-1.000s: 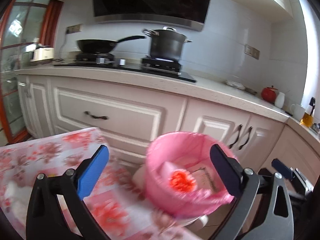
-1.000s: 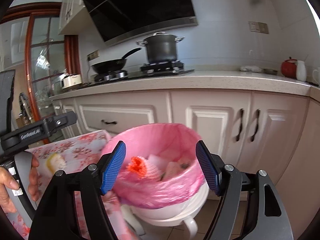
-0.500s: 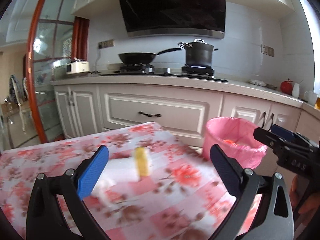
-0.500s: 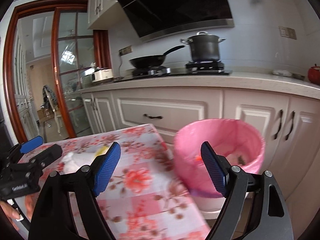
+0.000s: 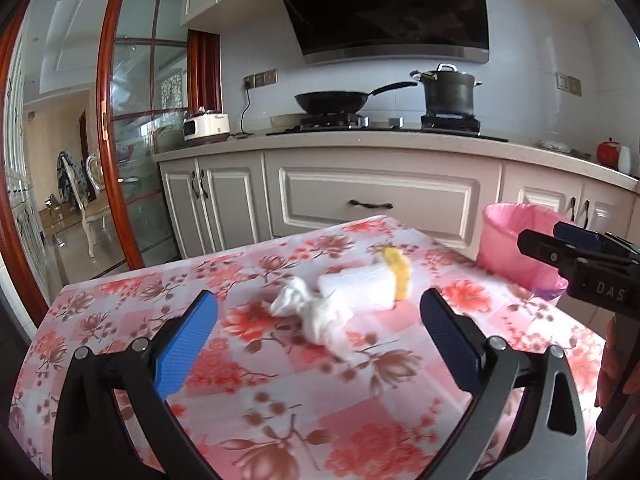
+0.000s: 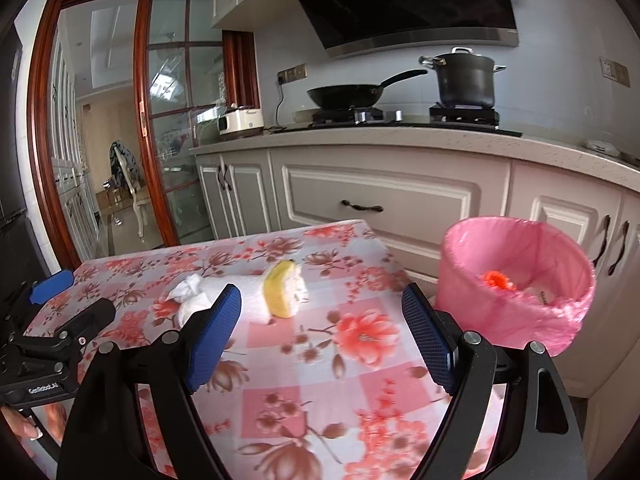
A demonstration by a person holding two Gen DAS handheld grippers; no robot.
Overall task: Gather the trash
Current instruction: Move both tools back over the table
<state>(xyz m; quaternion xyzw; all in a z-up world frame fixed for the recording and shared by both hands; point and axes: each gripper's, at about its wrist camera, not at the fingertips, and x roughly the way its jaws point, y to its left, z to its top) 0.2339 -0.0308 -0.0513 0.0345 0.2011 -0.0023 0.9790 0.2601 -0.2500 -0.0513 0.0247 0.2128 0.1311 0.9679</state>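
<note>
A crumpled white tissue (image 5: pixel 310 312), a white foam piece (image 5: pixel 358 291) and a yellow peel (image 5: pixel 398 276) lie together on the floral tablecloth (image 5: pixel 280 400). My left gripper (image 5: pixel 318 354) is open and empty, just short of the tissue. In the right wrist view the tissue (image 6: pixel 190 294), foam (image 6: pixel 250 300) and peel (image 6: pixel 284 288) lie ahead of my right gripper (image 6: pixel 322 346), which is open and empty. The pink-lined bin (image 6: pixel 516 284) stands off the table's right edge with an orange scrap (image 6: pixel 498 280) inside; it also shows in the left wrist view (image 5: pixel 516 246).
Kitchen cabinets (image 5: pixel 380 196) and a counter with a wok (image 5: pixel 332 100) and a pot (image 5: pixel 448 92) run behind the table. A wood-framed glass door (image 5: pixel 132 140) stands at the left. Each gripper shows at the edge of the other's view.
Both grippers have swung left, away from the bin and back over the table. The tissue, foam and peel have come into view ahead of them. Both stayed open.
</note>
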